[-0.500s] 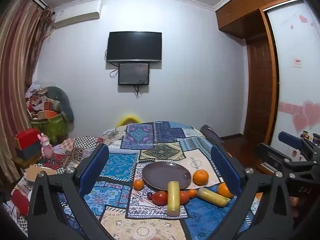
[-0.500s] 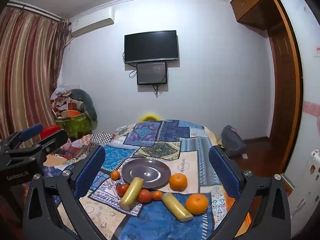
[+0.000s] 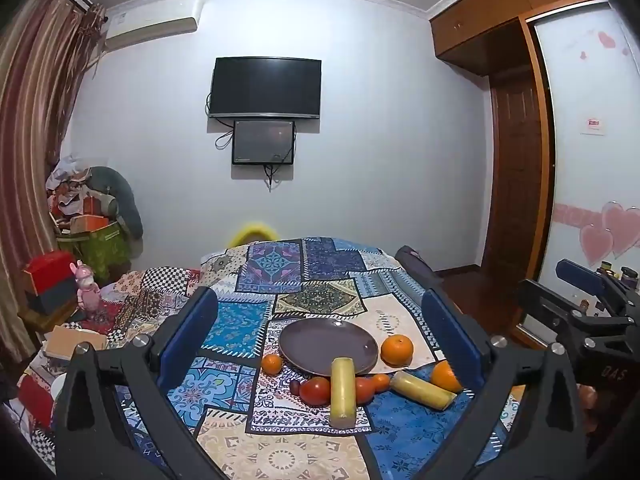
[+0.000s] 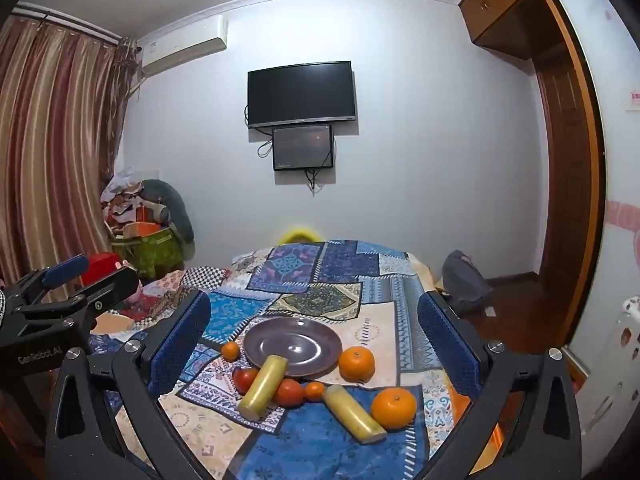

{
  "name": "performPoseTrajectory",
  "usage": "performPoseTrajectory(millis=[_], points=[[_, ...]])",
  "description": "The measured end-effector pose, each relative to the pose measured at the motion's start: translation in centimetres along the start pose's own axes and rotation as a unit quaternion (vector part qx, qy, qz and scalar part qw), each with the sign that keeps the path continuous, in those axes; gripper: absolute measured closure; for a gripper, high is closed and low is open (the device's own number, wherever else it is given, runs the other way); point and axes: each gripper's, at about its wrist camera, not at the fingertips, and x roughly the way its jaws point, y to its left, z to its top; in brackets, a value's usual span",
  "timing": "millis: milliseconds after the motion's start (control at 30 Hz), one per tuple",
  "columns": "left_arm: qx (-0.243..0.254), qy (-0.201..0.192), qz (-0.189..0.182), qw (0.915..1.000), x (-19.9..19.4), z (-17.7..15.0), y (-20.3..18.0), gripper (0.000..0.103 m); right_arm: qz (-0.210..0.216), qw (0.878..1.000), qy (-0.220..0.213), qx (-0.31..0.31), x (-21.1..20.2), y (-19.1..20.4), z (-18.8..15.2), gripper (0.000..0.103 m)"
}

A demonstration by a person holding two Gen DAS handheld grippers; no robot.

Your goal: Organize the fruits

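Observation:
A dark purple plate [image 3: 320, 340] [image 4: 296, 340] lies empty on the patchwork cloth. Around its near rim lie fruits: two large oranges [image 3: 397, 350] [image 3: 443, 376] [image 4: 357, 363] [image 4: 394, 407], small oranges [image 3: 272, 364] [image 4: 231, 351] [image 4: 314, 391], red tomatoes [image 3: 316, 391] [image 4: 245, 379] [image 4: 289, 393] and two yellow cylinders [image 3: 343, 392] [image 3: 422, 390] [image 4: 264, 386] [image 4: 354, 412]; one cylinder's end rests on the plate rim. My left gripper [image 3: 320, 340] is open and empty, above and short of the fruits. My right gripper [image 4: 314, 344] is open and empty too.
The table wears a blue and beige patchwork cloth [image 3: 280, 444] [image 4: 320, 444]. Boxes, a green bag [image 3: 100, 244] and a pink toy [image 3: 88, 290] crowd the left. A dark bag [image 4: 464, 282] lies on the floor right of the table. A TV [image 3: 266, 88] hangs on the far wall.

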Motion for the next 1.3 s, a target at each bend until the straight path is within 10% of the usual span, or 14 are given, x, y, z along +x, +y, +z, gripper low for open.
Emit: performPoseTrajectory(millis=[1300], points=[[0.002, -0.006, 0.000, 1.0000, 0.00, -0.31, -0.62, 0.000, 0.008, 1.000, -0.008, -0.002, 0.15, 0.02, 0.02, 0.000]])
